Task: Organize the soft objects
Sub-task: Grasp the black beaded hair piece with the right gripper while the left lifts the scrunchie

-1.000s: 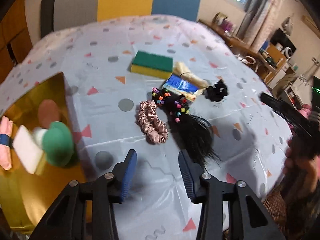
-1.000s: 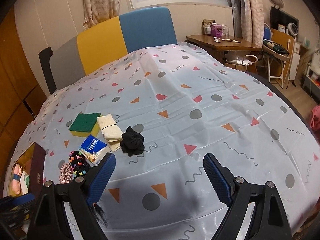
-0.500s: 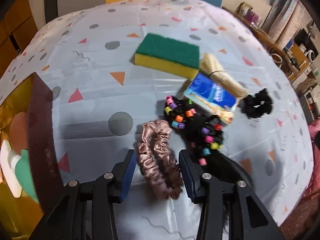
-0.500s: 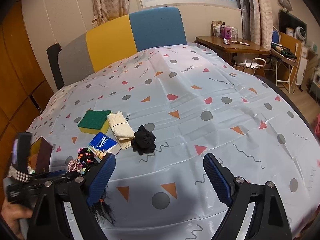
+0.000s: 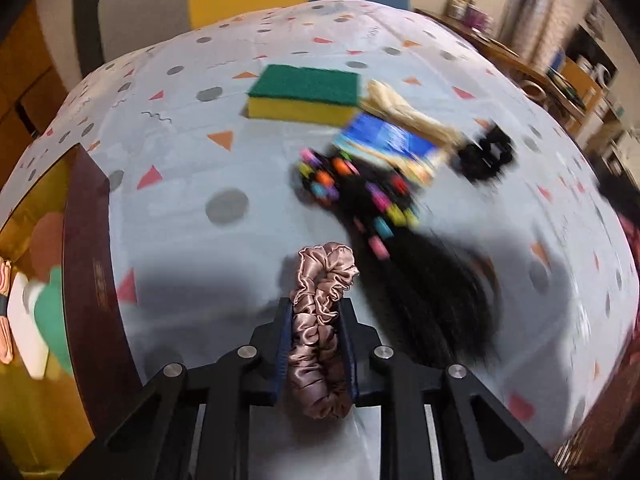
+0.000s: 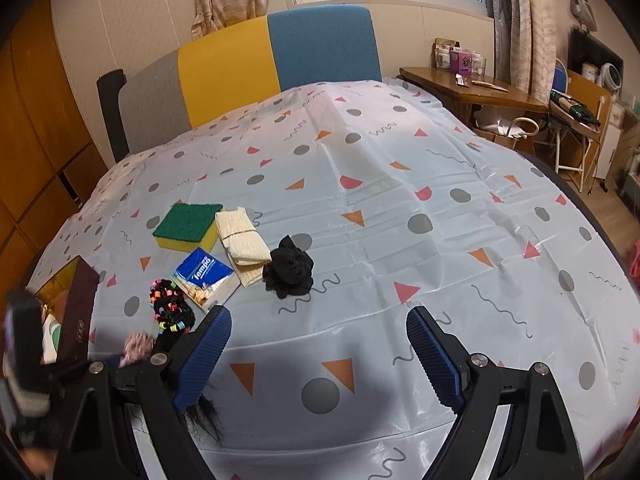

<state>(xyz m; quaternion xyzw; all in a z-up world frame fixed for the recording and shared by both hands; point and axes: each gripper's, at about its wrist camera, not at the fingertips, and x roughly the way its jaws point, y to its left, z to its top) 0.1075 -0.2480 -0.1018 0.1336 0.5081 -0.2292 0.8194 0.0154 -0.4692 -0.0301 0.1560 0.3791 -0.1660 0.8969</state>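
With my left gripper (image 5: 316, 344) just clamped on the pink scrunchie (image 5: 320, 320) at the near edge and my right gripper (image 6: 318, 354) gaping empty, a few items sit in the box (image 5: 86, 264) at left, while sponge (image 5: 304, 96), tissues (image 5: 390, 146), cloth (image 5: 408, 118), beaded hairpiece (image 5: 384, 216) and black scrunchie (image 5: 486, 154) remain.

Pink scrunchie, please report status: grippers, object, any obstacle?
Left gripper just closed on pink scrunchie, against the tablecloth. Right gripper open, empty. Black hairpiece lies close beside.

Pink satin scrunchie (image 5: 320, 320), squeezed lengthwise on tablecloth (image 5: 180, 240)
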